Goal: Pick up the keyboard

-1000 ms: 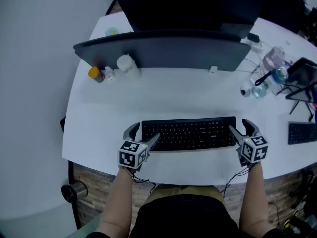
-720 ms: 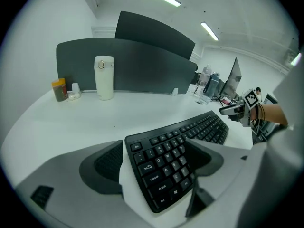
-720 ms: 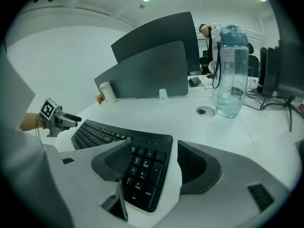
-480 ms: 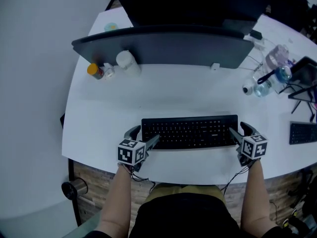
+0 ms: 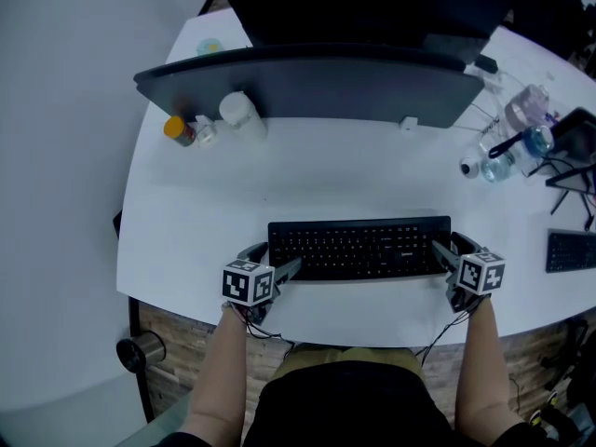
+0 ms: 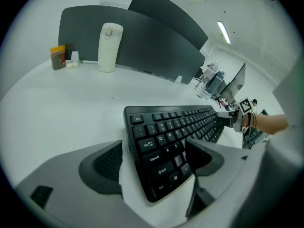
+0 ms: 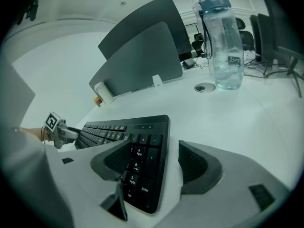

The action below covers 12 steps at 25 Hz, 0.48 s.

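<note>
A black keyboard (image 5: pixel 358 248) lies flat on the white desk (image 5: pixel 186 222) close to its front edge. My left gripper (image 5: pixel 275 257) straddles the keyboard's left end. In the left gripper view the gripper (image 6: pixel 152 160) is open: one jaw hangs over the keys, the other stands off the keyboard's (image 6: pixel 166 137) end with desk showing between. My right gripper (image 5: pixel 449 248) straddles the right end the same way. In the right gripper view the gripper (image 7: pixel 154 163) is open, its left jaw above the number keys of the keyboard (image 7: pixel 137 151), its right jaw apart from the edge.
A dark divider panel (image 5: pixel 307 87) runs across the desk behind. A white bottle (image 5: pixel 240 115) and a small orange-capped jar (image 5: pixel 177 130) stand at its left. A clear water bottle (image 5: pixel 521 128), cables and a second keyboard (image 5: pixel 570 250) crowd the right side.
Both grippers have edged slightly further in around the keyboard's ends. The keyboard still lies flat in the same place.
</note>
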Each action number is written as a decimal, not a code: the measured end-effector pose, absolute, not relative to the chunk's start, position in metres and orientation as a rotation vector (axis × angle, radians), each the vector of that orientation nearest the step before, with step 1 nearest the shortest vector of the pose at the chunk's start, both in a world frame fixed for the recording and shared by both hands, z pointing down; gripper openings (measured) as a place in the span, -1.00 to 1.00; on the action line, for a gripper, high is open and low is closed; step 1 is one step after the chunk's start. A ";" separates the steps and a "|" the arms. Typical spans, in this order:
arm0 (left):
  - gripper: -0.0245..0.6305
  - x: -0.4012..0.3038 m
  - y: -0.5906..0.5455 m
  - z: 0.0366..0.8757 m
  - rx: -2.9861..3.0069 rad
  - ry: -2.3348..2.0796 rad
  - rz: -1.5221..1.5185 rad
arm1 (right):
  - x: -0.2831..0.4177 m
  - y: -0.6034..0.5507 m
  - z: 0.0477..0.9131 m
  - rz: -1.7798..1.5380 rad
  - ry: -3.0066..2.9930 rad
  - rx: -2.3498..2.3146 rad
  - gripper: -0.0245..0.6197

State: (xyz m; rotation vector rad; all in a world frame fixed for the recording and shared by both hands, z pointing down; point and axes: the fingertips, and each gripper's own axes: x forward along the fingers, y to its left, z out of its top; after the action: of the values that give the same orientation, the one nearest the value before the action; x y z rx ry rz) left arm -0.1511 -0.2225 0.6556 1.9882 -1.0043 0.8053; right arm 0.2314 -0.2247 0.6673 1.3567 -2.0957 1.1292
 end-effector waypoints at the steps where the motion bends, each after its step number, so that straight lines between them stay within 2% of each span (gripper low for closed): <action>1: 0.31 -0.152 -0.222 0.657 1.986 -1.011 0.800 | 0.231 -0.225 0.668 1.148 -2.099 1.357 -0.04; 12: 0.31 -0.152 -0.223 0.658 1.996 -1.004 0.821 | 0.217 -0.223 0.668 1.184 -2.125 1.280 -0.06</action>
State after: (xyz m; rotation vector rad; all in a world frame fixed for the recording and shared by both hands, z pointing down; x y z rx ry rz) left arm -0.1524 -0.2230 0.6581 1.9957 -1.0039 0.8206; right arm 0.2167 -0.2232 0.6682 1.2799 -2.1250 1.1841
